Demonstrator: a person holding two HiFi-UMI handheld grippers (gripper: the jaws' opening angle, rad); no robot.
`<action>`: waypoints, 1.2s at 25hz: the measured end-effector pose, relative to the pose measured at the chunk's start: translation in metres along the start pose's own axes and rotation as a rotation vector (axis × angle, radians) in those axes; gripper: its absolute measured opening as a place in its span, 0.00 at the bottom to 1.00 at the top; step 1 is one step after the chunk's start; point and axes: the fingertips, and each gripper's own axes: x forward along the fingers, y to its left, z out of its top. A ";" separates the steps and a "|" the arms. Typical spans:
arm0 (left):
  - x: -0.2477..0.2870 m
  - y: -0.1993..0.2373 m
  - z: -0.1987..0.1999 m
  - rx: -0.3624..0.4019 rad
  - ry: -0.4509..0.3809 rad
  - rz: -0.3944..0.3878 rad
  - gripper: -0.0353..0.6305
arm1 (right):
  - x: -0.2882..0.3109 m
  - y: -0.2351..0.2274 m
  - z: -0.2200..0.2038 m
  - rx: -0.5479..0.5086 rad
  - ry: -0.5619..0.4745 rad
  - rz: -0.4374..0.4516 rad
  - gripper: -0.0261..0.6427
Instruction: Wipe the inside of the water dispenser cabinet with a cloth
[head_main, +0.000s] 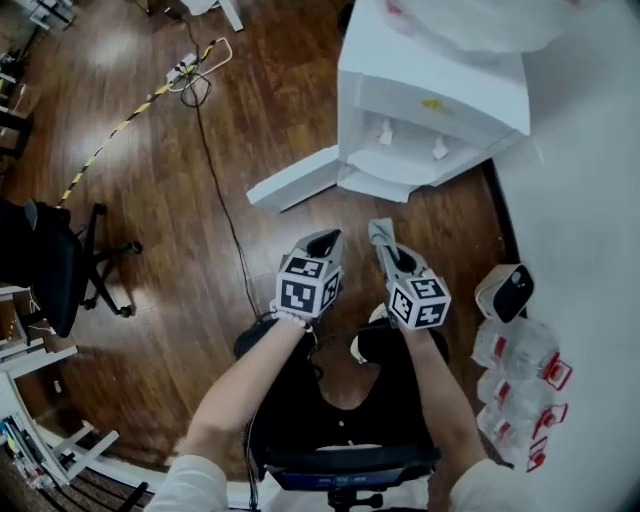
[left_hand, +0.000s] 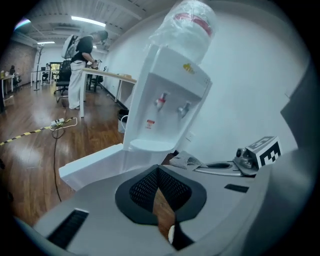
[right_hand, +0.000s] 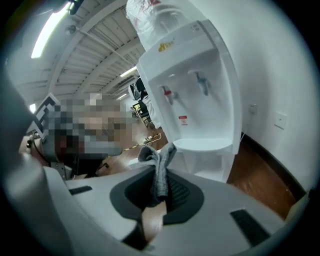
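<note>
A dark wooden floor (head_main: 150, 220) fills most of the head view, with a white wall (head_main: 590, 180) down its right side. Against that wall stands the white water dispenser (head_main: 440, 100), with a plastic-wrapped water bottle (left_hand: 187, 27) on top and two taps above its drip ledge. Its lower cabinet door (head_main: 295, 180) is swung wide open to the left, but the cabinet's inside cannot be made out from above. A black office chair (head_main: 50, 265) sits well apart at the left edge. A thin black cable (head_main: 215, 190) runs across the floor from a power strip (head_main: 185, 70), and yellow-and-black striped tape (head_main: 110, 140) lies near it. By the wall at lower right is a cluster of clear plastic bottles (head_main: 520, 370) with red parts. Both grippers are held in the air in front of the dispenser, near each other and apart from it. The left gripper (left_hand: 159, 171) has its jaws pressed together at the tips, with nothing between them. The right gripper (right_hand: 161, 175) has its jaws pinching a grey cloth (right_hand: 156, 156), which bunches up above the tips and is well short of the cabinet.
</note>
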 end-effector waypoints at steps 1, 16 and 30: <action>0.018 0.016 -0.012 0.012 0.007 -0.009 0.05 | 0.021 -0.008 -0.014 -0.002 -0.017 -0.011 0.09; 0.230 0.131 -0.097 0.057 0.003 -0.192 0.05 | 0.295 -0.153 -0.087 -0.096 -0.326 -0.007 0.09; 0.231 0.152 -0.071 0.108 -0.088 -0.001 0.05 | 0.310 -0.161 -0.022 -0.193 -0.674 0.058 0.09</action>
